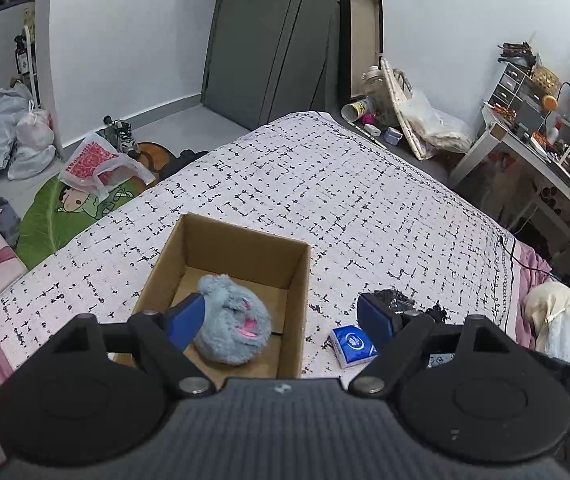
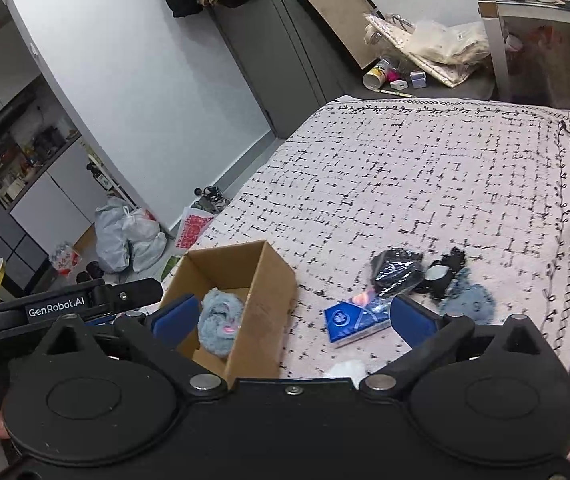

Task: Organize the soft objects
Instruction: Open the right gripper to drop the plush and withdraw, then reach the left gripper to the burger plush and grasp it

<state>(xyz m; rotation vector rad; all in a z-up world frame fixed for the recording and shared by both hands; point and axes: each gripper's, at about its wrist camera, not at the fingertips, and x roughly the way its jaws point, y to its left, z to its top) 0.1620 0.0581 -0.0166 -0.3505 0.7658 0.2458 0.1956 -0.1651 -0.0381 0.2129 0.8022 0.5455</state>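
I see the plush [image 1: 231, 320], a shaggy grey-blue ball with pink spots, lying in the box [image 1: 245, 240] on the bed [image 1: 365, 184], and my left gripper [image 1: 281, 316] hangs over it with jaws spread wide, holding nothing. My right gripper [image 2: 293, 316] is just as wide and empty, above the tissue pack [image 2: 355, 318]. Only the right view shows a second grey plush [image 2: 470, 300] beside the black bundle [image 2: 397, 272], partly hidden behind a finger; what that bundle is I cannot tell.
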